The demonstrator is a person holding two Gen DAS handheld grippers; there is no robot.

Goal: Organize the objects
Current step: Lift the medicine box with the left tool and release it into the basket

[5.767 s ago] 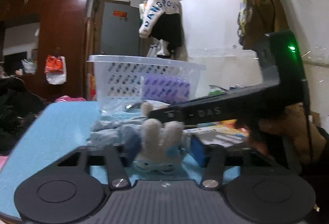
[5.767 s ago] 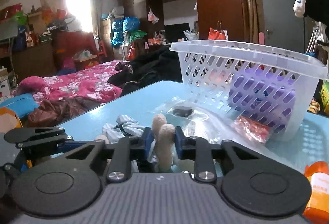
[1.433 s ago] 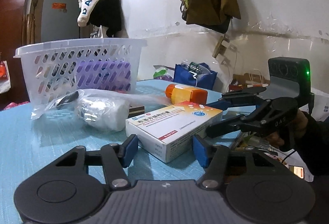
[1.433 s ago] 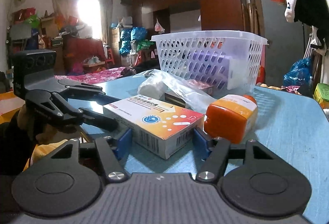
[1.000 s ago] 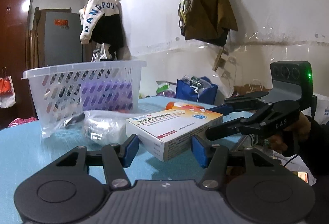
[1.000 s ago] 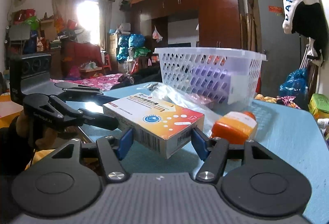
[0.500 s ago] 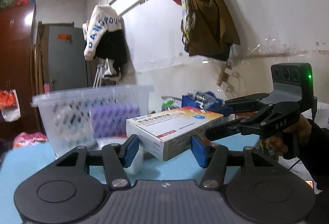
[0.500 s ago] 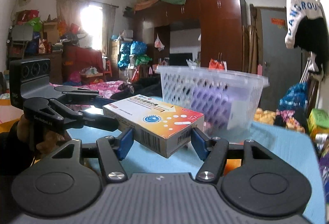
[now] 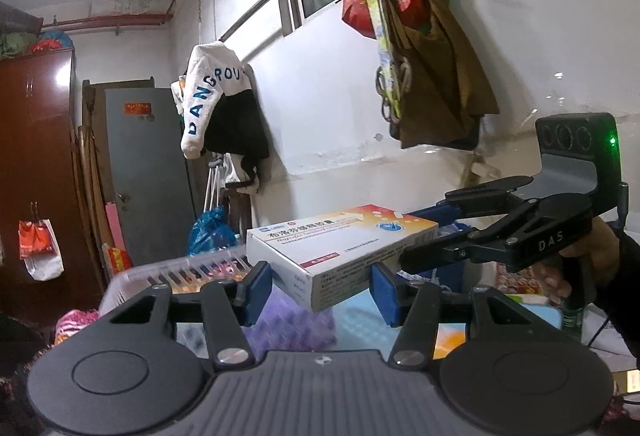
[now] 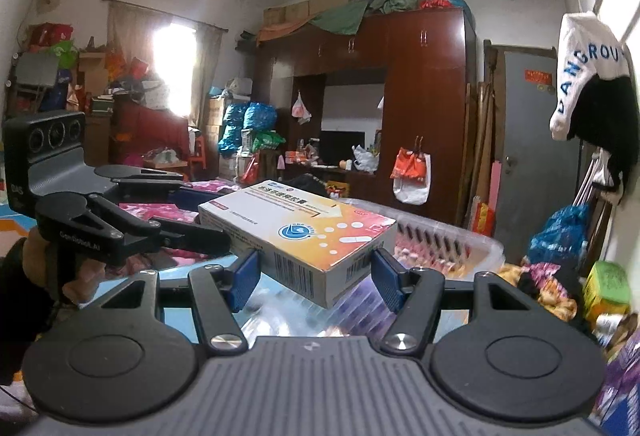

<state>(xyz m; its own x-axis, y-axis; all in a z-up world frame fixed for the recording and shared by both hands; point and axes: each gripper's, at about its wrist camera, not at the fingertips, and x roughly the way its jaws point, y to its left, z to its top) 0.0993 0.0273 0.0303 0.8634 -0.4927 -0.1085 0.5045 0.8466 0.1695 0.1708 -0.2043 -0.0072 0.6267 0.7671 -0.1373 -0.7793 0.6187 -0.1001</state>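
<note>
Left wrist: basket [image 9: 188,268] below and behind, purple pack [image 9: 292,324] inside it; coat [image 9: 220,108] on the wall. Left gripper [image 9: 320,294] level, pads on box [image 9: 340,252] corners, grasping it in the air. Box long axis runs diagonally toward right gripper [image 9: 448,232].

Right wrist: wardrobe [image 10: 420,96] behind. Right gripper [image 10: 314,278] clamps the same box [image 10: 300,232], above basket [image 10: 440,236]; left gripper [image 10: 192,212] holds the far end.
</note>
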